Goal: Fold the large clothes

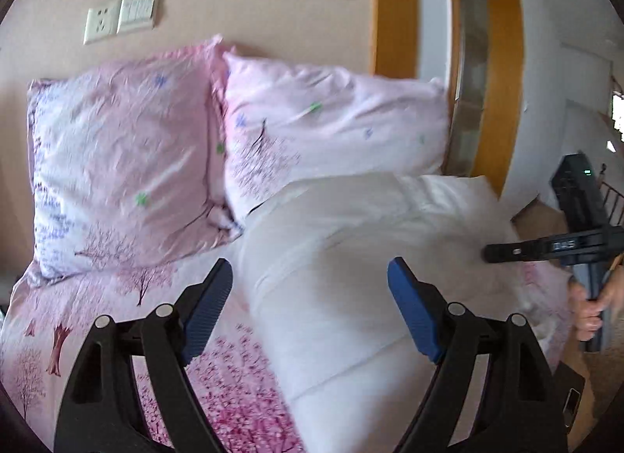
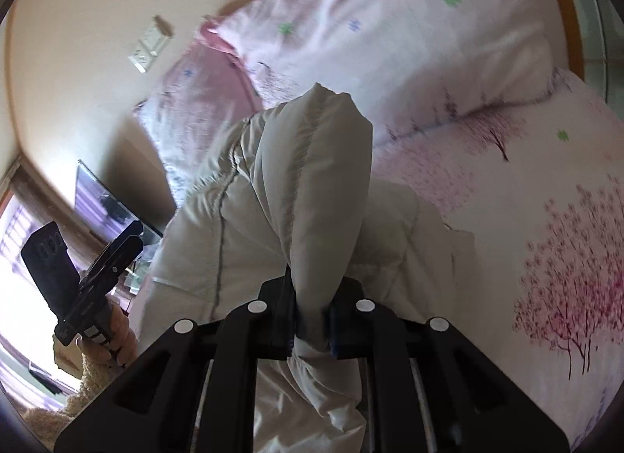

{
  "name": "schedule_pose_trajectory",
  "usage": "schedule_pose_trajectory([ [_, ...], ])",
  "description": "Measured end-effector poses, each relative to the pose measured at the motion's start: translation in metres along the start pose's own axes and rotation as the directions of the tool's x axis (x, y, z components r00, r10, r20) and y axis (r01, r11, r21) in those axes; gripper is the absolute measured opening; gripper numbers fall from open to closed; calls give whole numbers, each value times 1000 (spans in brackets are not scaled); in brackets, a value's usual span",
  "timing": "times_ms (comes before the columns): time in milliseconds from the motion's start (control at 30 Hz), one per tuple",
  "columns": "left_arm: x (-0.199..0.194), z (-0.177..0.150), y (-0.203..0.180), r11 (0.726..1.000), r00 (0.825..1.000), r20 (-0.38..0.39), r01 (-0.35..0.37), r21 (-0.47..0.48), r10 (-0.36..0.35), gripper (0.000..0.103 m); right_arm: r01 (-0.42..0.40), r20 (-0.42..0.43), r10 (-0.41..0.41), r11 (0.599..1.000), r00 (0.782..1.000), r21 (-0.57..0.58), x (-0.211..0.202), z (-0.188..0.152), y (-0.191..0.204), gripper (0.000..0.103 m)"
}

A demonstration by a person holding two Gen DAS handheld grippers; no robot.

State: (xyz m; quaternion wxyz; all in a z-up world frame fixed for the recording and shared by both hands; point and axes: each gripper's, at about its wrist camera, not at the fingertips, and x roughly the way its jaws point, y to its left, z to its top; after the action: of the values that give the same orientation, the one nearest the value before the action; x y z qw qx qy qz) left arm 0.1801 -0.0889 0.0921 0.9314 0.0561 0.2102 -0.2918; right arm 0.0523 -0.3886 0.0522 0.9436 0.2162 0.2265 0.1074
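Pinching a fold of the white jacket (image 2: 308,180), the right gripper (image 2: 312,320) has its jaws clamped tight on the fabric. Left gripper (image 1: 310,297) hangs over it, jaws wide apart, nothing between them. Jacket lies on the pink floral bed (image 1: 241,394), its far end against two pillows (image 1: 117,156).

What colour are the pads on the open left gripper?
Blue, ribbed pads on the black left gripper; clearest in the left wrist view.

A white quilted padded jacket (image 1: 351,277) is lying on pink cherry-tree-print bedding (image 1: 234,394); blue-padded black left claw (image 1: 310,308) is hovering above.
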Motion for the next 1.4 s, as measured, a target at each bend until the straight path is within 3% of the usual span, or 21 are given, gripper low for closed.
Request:
schedule_pose_trajectory([
  [100,18,-8,4,1000,999,-42,-29,4,29,84,11,-16,-11,999,1000,48,5,-4,-15,13],
  [300,28,-15,-3,999,998,-51,-27,26,28,91,0,-45,5,993,999,117,13,-16,-37,15],
  [467,38,-22,-13,995,995,-76,-60,86,66,92,-54,-51,65,979,997,198,22,-25,-57,17],
  [633,52,-27,-11,997,987,-155,-29,68,39,93,-85,-42,97,967,994,240,26,-33,-68,19],
  [767,60,-32,-21,993,982,-177,-45,106,63,93,-107,-25,118,955,993,277,27,-38,-74,22],
  [933,70,-37,-26,991,977,-205,-38,127,64,93,-1,36,-7,975,999,224,0,-36,-58,30],
  [1000,71,-39,-28,989,976,-204,-43,140,72,93,106,132,-128,982,983,158,-26,-36,-41,30],
  [1100,73,-41,-28,990,977,-203,-42,138,69,93,139,202,-149,988,968,64,-44,-40,-16,30],
  [1267,72,-43,-27,991,979,-195,-40,131,65,93,157,118,-151,987,982,-45,-19,-47,11,29],
  [1400,72,-45,-24,994,981,-189,-28,109,49,93,167,67,-166,986,984,-24,1,-54,1,28],
])
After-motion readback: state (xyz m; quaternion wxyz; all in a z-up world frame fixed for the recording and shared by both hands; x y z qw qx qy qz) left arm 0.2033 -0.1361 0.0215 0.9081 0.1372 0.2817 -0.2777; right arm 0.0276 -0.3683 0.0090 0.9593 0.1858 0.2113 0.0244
